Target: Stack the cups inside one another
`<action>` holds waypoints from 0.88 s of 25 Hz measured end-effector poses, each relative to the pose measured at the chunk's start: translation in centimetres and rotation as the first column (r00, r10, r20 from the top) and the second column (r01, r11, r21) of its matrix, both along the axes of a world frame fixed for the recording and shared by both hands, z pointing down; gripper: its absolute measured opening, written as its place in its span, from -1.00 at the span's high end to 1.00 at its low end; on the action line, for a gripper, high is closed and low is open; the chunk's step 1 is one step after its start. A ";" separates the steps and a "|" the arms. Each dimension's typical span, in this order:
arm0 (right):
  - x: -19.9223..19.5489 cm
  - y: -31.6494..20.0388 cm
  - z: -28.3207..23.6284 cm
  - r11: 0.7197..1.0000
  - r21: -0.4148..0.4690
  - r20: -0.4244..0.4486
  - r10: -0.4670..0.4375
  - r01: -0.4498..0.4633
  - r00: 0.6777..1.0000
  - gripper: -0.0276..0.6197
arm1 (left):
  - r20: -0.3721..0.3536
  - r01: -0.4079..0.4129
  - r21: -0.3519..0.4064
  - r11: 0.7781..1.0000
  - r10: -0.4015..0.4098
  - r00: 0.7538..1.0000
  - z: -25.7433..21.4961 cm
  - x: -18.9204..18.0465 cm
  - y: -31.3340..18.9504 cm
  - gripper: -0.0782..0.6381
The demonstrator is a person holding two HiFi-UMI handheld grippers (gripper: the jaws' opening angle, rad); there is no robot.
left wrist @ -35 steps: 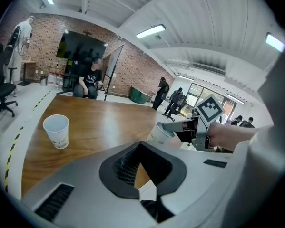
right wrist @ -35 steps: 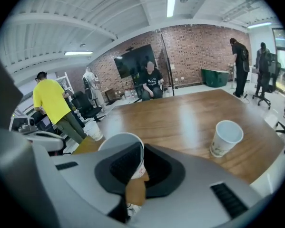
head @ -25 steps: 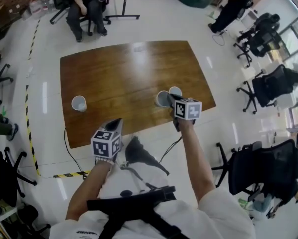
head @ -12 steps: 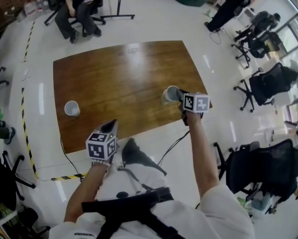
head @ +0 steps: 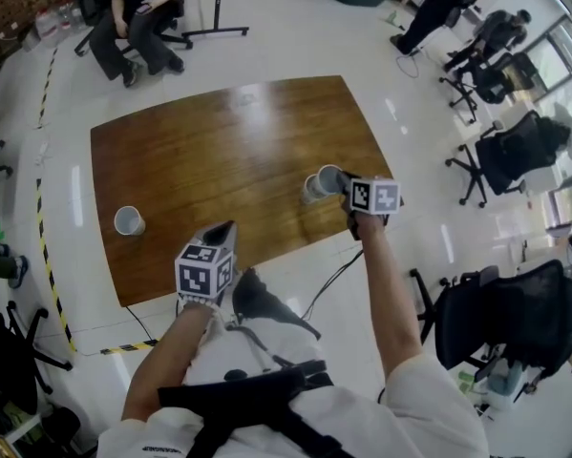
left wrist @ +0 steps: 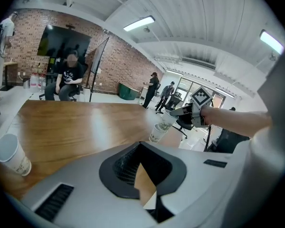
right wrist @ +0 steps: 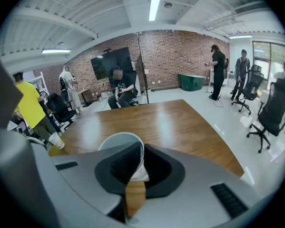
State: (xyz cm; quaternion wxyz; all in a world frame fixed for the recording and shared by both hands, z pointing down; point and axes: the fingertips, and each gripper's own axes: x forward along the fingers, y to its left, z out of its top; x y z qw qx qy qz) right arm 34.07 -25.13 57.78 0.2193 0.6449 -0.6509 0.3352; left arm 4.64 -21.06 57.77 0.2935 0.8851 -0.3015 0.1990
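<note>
The right gripper [head: 341, 185] jaws pinch two nested white paper cups [head: 316, 185]; the left gripper [head: 222, 233] jaws are closed and empty. A third white paper cup [head: 128, 220] is left to stack.

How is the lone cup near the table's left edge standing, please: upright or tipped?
Upright: the lone cup rests on its base, open mouth facing up.

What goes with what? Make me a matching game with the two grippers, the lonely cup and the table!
1. left gripper
2. right gripper
3. lone cup
4. table

A. brown wood
B. shut, with nothing in it
C. pinching the rim of a white cup
D. standing near the table's left end in the head view

Pairs: 1-B, 2-C, 3-D, 4-A
</note>
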 end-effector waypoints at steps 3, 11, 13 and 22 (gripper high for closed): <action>0.2 -0.4 0.4 1.000 -0.003 0.010 0.001 -0.001 1.000 0.82 | -0.003 -0.032 0.010 0.999 0.032 0.999 -0.5 2.0 -0.9 0.78; 0.5 -1.2 1.7 1.000 -0.023 0.029 -0.016 0.017 0.999 0.82 | 0.005 -0.068 0.009 0.998 0.068 0.998 -0.4 5.3 -2.9 0.78; 0.4 -1.4 2.0 0.999 -0.028 0.034 -0.021 0.022 0.999 0.82 | 0.004 -0.067 0.004 0.998 0.067 0.998 -0.3 5.7 -3.4 0.78; 0.5 -1.6 3.4 0.998 -0.051 0.051 -0.029 0.031 0.998 0.82 | 0.002 -0.067 -0.004 0.998 0.067 0.998 -0.4 6.8 -4.6 0.78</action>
